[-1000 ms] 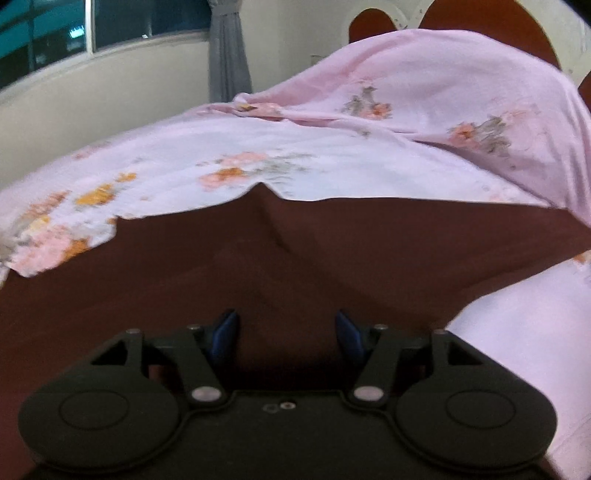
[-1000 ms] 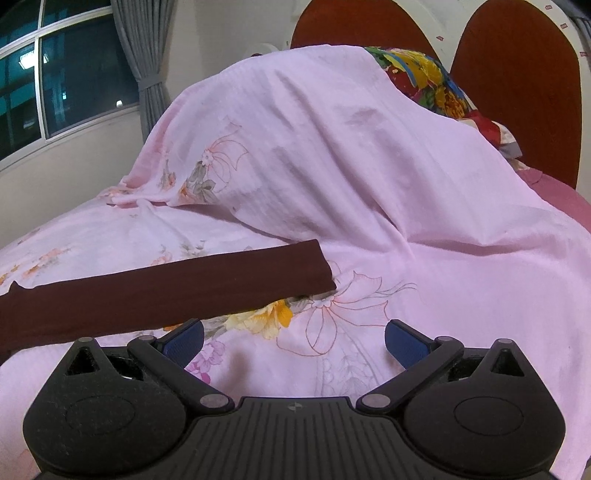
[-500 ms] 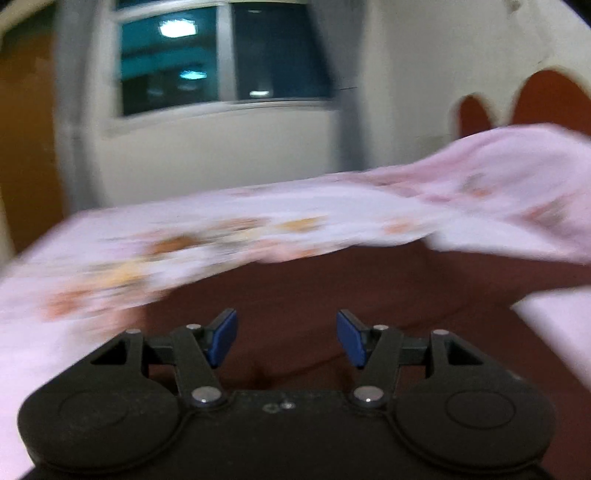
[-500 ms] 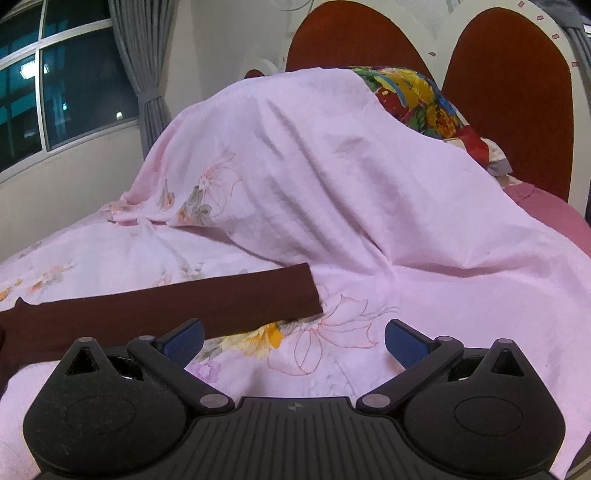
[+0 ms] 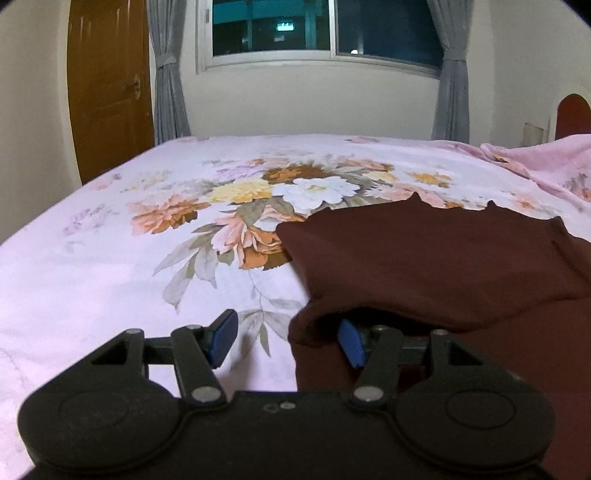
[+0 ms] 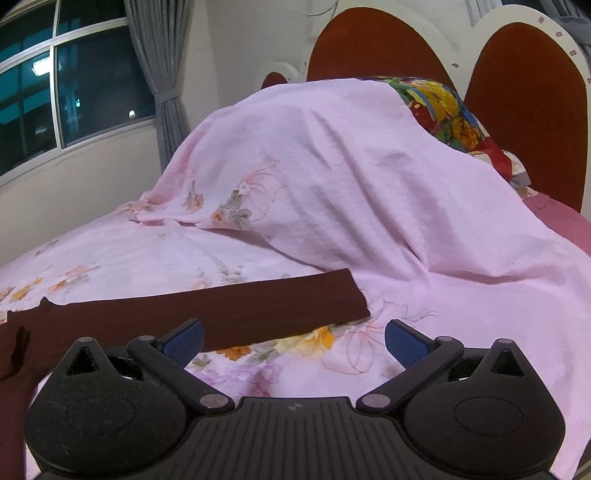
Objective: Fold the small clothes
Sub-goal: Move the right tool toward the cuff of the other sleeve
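A dark maroon garment [image 5: 436, 266] lies spread on the pink floral bedsheet [image 5: 147, 236]. In the left wrist view its left edge drapes over my right blue fingertip. My left gripper [image 5: 286, 338] is open, low over the sheet at that edge. In the right wrist view a long maroon sleeve [image 6: 229, 310] stretches across the sheet to its cuff. My right gripper [image 6: 293, 338] is open and empty, just in front of the sleeve, its left fingertip close to the cloth.
A pink sheet covers a pillow mound [image 6: 332, 177] behind the sleeve, with a colourful pillow [image 6: 443, 107] and the red headboard [image 6: 524, 110] beyond. A window [image 5: 325, 26], grey curtains and a brown door [image 5: 110, 88] stand past the bed's far edge.
My left gripper has swung left, from over the middle of the garment to its left edge. The right gripper has edged slightly closer to the sleeve.
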Available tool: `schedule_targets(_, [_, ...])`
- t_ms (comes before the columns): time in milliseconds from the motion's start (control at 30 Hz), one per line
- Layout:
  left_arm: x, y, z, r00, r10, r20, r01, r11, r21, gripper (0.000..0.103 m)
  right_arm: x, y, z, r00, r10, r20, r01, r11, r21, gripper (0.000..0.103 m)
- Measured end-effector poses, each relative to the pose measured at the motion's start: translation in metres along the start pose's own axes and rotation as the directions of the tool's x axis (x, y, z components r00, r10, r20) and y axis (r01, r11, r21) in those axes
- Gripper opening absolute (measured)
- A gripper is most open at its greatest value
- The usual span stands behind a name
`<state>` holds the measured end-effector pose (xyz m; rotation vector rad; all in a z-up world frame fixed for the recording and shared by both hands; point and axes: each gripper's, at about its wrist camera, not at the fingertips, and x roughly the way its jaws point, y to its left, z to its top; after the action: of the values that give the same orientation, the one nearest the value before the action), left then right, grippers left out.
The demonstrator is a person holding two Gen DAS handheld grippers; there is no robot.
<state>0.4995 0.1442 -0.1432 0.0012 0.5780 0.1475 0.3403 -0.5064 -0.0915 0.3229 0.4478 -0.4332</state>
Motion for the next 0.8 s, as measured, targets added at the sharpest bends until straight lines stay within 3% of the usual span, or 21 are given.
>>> schedule_targets(67, [0.013,0.003,-0.003,0.996,0.069,-0.055,-0.068,0.998,0.014,0.061,0.001,0.005,0.002,1.000,0.003,-0.001,-0.003,1.000,-0.002,0.103])
schedule_targets(100, [0.026,0.013,-0.007,0.984,0.113,-0.140,-0.120,0.992,-0.044,0.066,0.002,0.008,0.002,1.000,0.005,-0.001,-0.005,1.000,-0.004,0.103])
schedule_targets(133, [0.029,0.026,-0.008,0.986,0.071,-0.149,-0.092,0.986,-0.138,0.067,0.002,0.011,0.002,1.000,0.009,-0.001,-0.009,1.000,-0.007,0.103])
schedule_targets(167, [0.027,0.030,-0.006,0.986,0.053,-0.158,-0.080,0.983,-0.163,0.067,0.002,0.015,0.002,1.000,0.013,0.000,-0.013,1.000,-0.010,0.103])
schedule_targets(300, [0.002,0.023,-0.015,0.988,0.010,-0.154,-0.025,0.995,-0.093,0.066,0.002,0.025,-0.001,1.000,0.031,-0.002,-0.031,0.999,-0.014,0.103])
schedule_targets(367, [-0.016,0.031,-0.023,0.991,-0.007,-0.137,-0.009,0.993,-0.118,0.067,0.003,0.028,-0.002,0.999,0.036,-0.001,-0.036,0.999,-0.014,0.103])
schedule_targets(400, [-0.025,0.037,-0.022,0.993,-0.012,-0.119,-0.006,0.989,-0.149,0.062,0.004,0.028,-0.002,0.999,0.040,-0.003,-0.040,0.999,-0.013,0.103])
schedule_targets(467, [-0.046,0.045,-0.012,0.999,-0.037,0.001,0.036,0.974,-0.223,0.062,0.006,0.029,-0.004,0.999,0.039,-0.005,-0.039,0.999,-0.017,0.103])
schedule_targets(567, [-0.051,0.036,0.015,0.989,-0.113,0.099,0.135,0.955,-0.263,0.062,0.009,0.029,-0.005,0.999,0.039,-0.009,-0.039,0.999,-0.019,0.103])
schedule_targets(667, [-0.037,0.025,0.029,0.957,-0.266,0.118,0.291,0.898,-0.330,0.061,0.013,0.029,-0.004,0.999,0.029,-0.013,-0.030,1.000,-0.011,0.103])
schedule_targets(767, [-0.026,0.009,0.023,0.960,-0.268,0.080,0.280,0.914,-0.293,0.060,0.015,0.027,-0.002,0.999,0.032,-0.006,-0.032,0.999,-0.003,0.103])
schedule_targets(800, [-0.013,0.007,0.016,0.961,-0.277,0.018,0.269,0.912,-0.309,0.064,0.017,0.027,-0.003,0.999,0.031,-0.008,-0.031,0.999,-0.008,0.103])
